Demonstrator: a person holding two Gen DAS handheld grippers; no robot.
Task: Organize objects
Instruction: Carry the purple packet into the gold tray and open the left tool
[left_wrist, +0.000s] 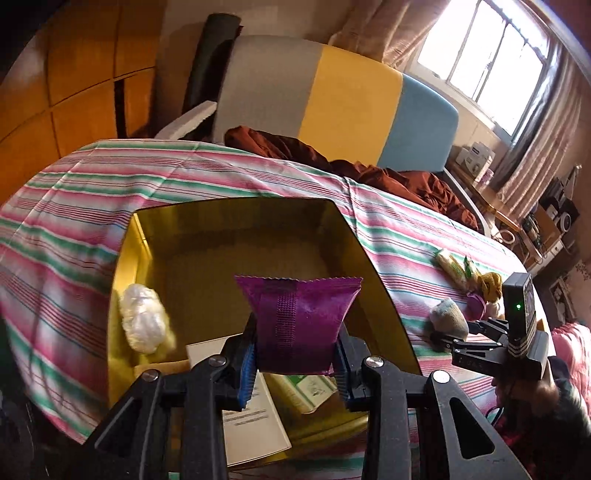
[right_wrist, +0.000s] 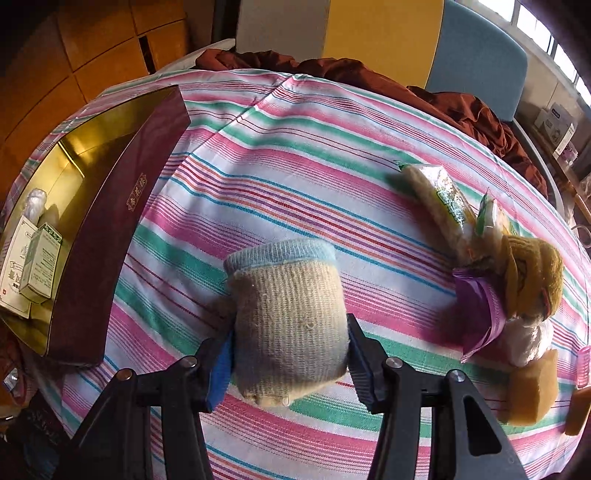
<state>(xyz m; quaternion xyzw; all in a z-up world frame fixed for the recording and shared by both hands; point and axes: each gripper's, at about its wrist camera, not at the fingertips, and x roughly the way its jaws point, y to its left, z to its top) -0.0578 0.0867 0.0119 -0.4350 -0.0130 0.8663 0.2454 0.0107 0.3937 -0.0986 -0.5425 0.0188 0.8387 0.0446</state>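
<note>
My left gripper (left_wrist: 295, 369) is shut on a purple foil packet (left_wrist: 299, 325) and holds it over the open gold-lined box (left_wrist: 236, 205). In the box lie a white plastic bundle (left_wrist: 142, 325), a booklet (left_wrist: 255, 424) and a small green-and-white carton (left_wrist: 314, 391). In the right wrist view, my right gripper (right_wrist: 290, 354) has its blue pads pressed on both sides of a rolled beige sock with a blue cuff (right_wrist: 291, 325), just above the striped sheet. The box (right_wrist: 103, 236), maroon outside, is to its left. The right gripper (left_wrist: 447, 334) also shows right of the box in the left wrist view.
A pile on the sheet to the right holds a clear snack packet (right_wrist: 439, 195), a second purple packet (right_wrist: 480, 310), a yellow cloth roll (right_wrist: 535, 273) and a brown block (right_wrist: 532, 391). A rumpled brown blanket (right_wrist: 461, 103) lies by the headboard (left_wrist: 351, 103).
</note>
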